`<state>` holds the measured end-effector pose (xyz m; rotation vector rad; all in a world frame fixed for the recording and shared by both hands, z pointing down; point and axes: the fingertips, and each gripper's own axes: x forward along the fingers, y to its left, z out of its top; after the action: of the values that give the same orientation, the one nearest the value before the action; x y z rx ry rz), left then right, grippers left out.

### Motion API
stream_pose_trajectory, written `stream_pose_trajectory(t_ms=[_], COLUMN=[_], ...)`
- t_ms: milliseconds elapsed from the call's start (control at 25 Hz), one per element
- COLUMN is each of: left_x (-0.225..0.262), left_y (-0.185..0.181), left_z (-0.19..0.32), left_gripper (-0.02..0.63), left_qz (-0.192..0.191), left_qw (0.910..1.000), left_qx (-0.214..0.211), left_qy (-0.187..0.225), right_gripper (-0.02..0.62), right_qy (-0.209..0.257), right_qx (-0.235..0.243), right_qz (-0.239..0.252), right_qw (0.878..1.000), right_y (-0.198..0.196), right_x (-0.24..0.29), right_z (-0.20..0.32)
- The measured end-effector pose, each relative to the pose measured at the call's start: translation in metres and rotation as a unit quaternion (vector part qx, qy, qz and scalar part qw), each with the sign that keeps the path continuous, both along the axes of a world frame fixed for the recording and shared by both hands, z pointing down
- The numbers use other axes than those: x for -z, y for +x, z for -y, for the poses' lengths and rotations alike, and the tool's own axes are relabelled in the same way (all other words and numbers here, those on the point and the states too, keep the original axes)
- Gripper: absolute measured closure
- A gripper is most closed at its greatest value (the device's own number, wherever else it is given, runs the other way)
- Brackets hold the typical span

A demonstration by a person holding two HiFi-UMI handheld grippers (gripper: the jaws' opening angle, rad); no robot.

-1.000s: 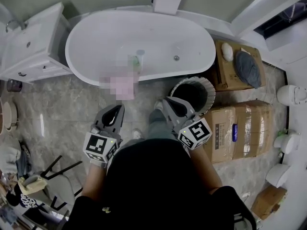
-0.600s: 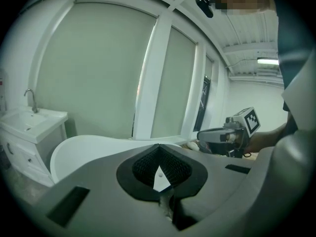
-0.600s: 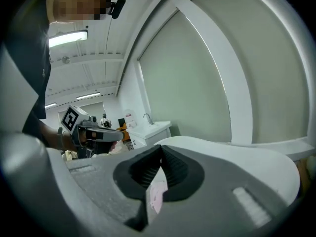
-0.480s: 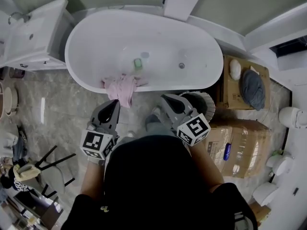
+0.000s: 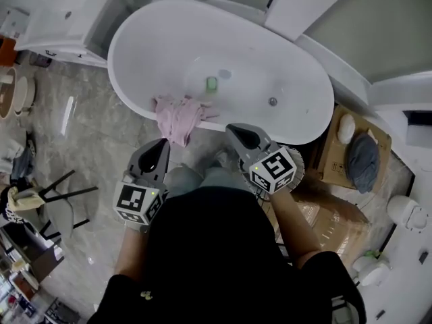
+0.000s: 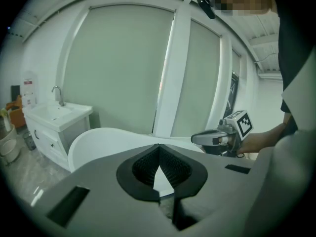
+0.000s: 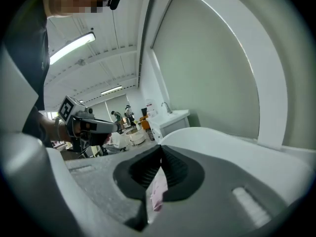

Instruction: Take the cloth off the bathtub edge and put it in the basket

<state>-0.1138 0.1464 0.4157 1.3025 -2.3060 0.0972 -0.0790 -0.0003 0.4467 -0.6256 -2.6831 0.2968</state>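
Overhead, pink cloth on the tub rim, both hand-held grippers closed

From the head view, the crumpled pink cloth [image 5: 177, 117] lies draped over the near edge of the white oval bathtub [image 5: 148, 46]. Part of it rests on the rim and part hangs down the outer wall toward the grey marbled floor [image 5: 88, 137].

The left hand-held gripper [image 5: 164, 144] points toward the tub. The cloth's hanging end is just beside its tip, at about one o'clock from it. The right hand-held gripper [image 5: 234, 128] has its tip close to the tub's outer wall, with the cloth at about ten o'clock from it and apart from it.

In the left gripper view the jaws meet at their tips and grip nothing. The right gripper view shows the same closed jaws. There the pink cloth appears only through the small opening below the tips, lying beyond them and not clamped.

The round basket with a frilled white rim [image 5: 299, 169] sits on the floor at about four o'clock from the right tip. It is mostly hidden behind that gripper's marker cube.

A small green object [image 5: 212, 83] lies inside the tub, at one o'clock from the cloth.
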Motion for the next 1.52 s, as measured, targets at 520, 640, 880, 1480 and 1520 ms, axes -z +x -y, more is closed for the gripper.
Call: stream_pose_trajectory(t_ms=[520,640,880,1480,1520], left_x=[-0.023,-0.035,-0.051,-0.114,-0.117], left_y=[-0.011,-0.014,-0.027,-0.041,-0.041], left_z=[-0.073,-0.086,-0.117,-0.189,-0.194], left_gripper=[0.601,0.601,0.601,0.601,0.601], left_qz=[-0.029,-0.041,-0.054,-0.105,-0.109], left_qw=[0.9944,0.9926,0.9895,0.9812,0.9803], left_qx=[0.100,0.113,0.132,0.155,0.158], left_qy=[-0.016,-0.022,-0.025,-0.047,-0.048], right_gripper=[0.598,0.597,0.488,0.180,0.172], right_qy=[0.025,0.036,0.063,0.150,0.155], right_qx=[0.108,0.126,0.159,0.192,0.194], right_qz=[-0.047,-0.063,-0.099,-0.212,-0.222], right_qw=[0.993,0.989,0.980,0.946,0.943], right_y=[-0.056,-0.069,-0.096,-0.135,-0.135], right_x=[-0.058,-0.081,-0.131,-0.295,-0.306], right_z=[-0.061,-0.076,-0.108,-0.159,-0.162])
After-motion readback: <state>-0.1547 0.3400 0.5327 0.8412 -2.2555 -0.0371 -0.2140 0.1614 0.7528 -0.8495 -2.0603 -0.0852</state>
